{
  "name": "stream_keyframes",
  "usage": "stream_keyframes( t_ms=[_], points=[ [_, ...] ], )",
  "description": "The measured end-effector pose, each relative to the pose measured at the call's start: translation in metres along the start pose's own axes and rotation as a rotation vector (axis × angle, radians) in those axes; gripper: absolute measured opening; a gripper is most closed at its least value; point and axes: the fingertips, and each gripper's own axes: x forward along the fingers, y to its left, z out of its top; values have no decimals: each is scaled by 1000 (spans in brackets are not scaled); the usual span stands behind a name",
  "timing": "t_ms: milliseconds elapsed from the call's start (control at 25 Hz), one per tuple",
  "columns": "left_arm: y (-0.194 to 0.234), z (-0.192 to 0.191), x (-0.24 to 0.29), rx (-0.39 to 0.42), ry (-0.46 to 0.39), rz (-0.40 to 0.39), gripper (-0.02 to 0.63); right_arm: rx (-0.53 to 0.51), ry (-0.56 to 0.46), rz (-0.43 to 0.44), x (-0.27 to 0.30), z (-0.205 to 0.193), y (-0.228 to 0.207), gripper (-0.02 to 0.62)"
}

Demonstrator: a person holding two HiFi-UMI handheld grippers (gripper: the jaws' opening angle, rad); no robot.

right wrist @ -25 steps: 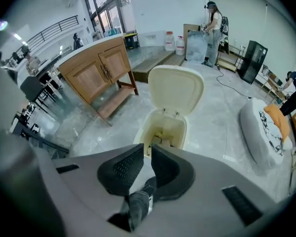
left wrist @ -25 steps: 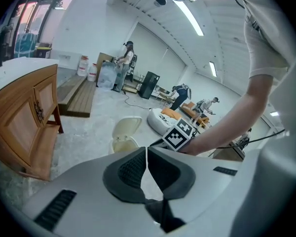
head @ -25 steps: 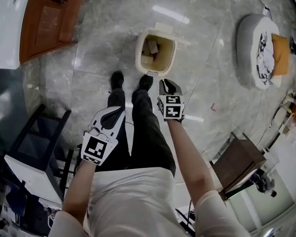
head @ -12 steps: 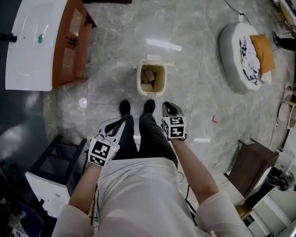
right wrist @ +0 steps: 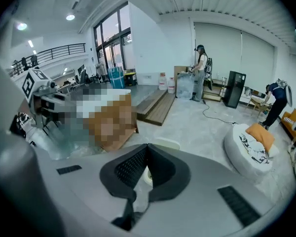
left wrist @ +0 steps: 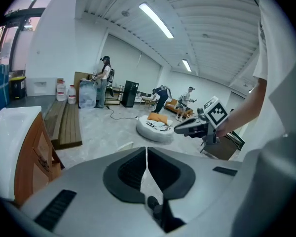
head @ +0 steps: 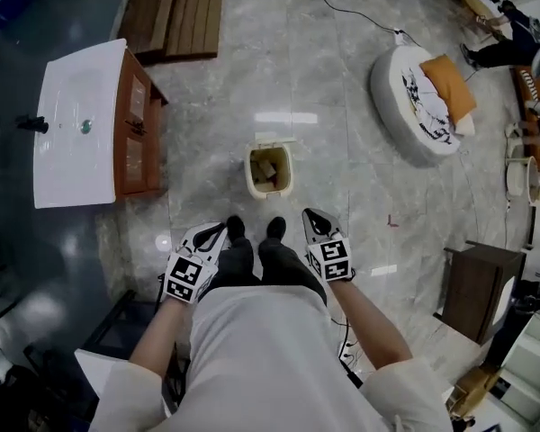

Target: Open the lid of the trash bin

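A small cream trash bin (head: pixel 269 170) stands on the grey floor ahead of the person's feet, its lid (head: pixel 274 141) tipped back and rubbish visible inside. Both grippers hang at hip height, well short of the bin. My left gripper (head: pixel 211 235) is shut with nothing in it; its tips meet in the left gripper view (left wrist: pixel 146 149). My right gripper (head: pixel 313 217) is shut and empty too, and through its jaws the right gripper view (right wrist: pixel 148 147) shows the bin's pale lid (right wrist: pixel 166 143) just above them. The right gripper (left wrist: pixel 183 127) also shows in the left gripper view.
A wooden cabinet with a white basin top (head: pixel 81 124) stands at the left, wooden planks (head: pixel 180 12) behind it. A round white cushion bed (head: pixel 418 102) lies at the right, a cable (head: pixel 360 16) trails across the floor, and a dark brown side table (head: pixel 479 288) sits at the right.
The head has risen and drawn back, so the bin looks smaller and farther off. Both grippers stayed shut at the person's hips. The bin's lid stays up.
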Motion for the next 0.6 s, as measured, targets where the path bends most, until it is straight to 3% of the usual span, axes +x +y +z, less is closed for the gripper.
stream_keyframes(
  t_ms=[280, 600],
  points=[
    [-18, 10, 3, 15, -10, -4, 23, -5, -80, -15, -52, 17, -12, 29],
    [-56, 21, -5, -13, -68, 26, 23, -19, -118, -16, -102, -6, -18, 29]
  ],
)
